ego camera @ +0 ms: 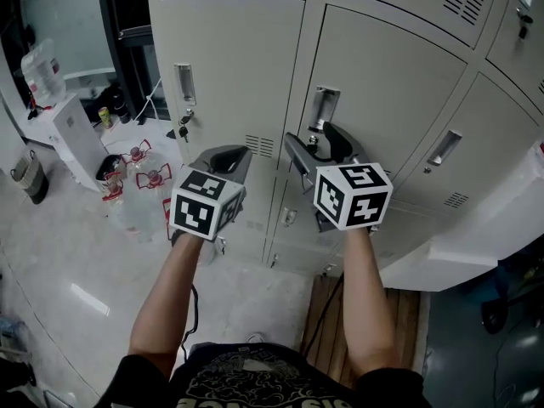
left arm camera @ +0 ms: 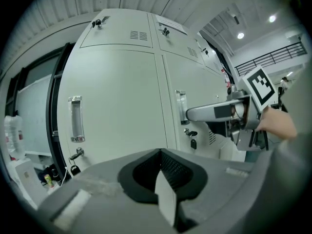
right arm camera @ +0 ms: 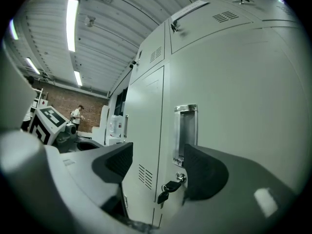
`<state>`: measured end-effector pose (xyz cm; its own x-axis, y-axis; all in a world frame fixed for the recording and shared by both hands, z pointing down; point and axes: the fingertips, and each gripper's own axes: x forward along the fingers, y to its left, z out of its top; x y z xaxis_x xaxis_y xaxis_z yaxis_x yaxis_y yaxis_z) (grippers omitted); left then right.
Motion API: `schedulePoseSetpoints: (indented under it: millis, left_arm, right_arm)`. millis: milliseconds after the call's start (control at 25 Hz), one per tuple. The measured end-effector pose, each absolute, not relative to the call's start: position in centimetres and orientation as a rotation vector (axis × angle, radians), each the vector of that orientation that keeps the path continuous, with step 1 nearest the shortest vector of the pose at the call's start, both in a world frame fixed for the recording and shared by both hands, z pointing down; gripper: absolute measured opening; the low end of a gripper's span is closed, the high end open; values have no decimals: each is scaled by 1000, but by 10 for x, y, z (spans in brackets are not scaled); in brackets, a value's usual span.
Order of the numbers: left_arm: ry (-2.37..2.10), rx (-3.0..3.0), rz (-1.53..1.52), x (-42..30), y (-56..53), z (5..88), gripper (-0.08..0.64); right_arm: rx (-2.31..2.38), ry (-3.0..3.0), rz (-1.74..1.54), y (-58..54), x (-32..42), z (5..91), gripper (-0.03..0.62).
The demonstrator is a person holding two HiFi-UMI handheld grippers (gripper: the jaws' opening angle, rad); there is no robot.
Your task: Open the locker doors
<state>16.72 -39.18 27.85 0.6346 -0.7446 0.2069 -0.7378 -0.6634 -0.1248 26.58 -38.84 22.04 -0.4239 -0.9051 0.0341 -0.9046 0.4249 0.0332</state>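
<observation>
Two parted right gripper (right arm camera: pixel 156 165) jaws face the locker door's (right arm camera: pixel 234 82) upright handle (right arm camera: pixel 186 133).

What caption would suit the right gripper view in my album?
Right gripper, jaws apart, facing a closed locker door's recessed handle, with a key in the lock below.

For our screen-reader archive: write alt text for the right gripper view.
The right gripper, jaws apart, faces a closed grey locker door, whose recessed metal handle shows in the gap between the jaws. A key hangs from the lock just below it.
</observation>
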Motion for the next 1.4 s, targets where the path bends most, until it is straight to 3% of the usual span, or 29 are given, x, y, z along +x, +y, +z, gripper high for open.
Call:
schedulePoseSetpoints:
  millis: [840, 1400]
  left_arm:
    - [1314, -2812, -397, 153, -402, 290, 3]
    - [1067, -2891, -394, 159, -372, 286, 3]
  right_arm:
    - [1647, -2670, 17, -406, 252, 218, 308]
    - [1862, -2494, 2, -369, 256, 219, 230]
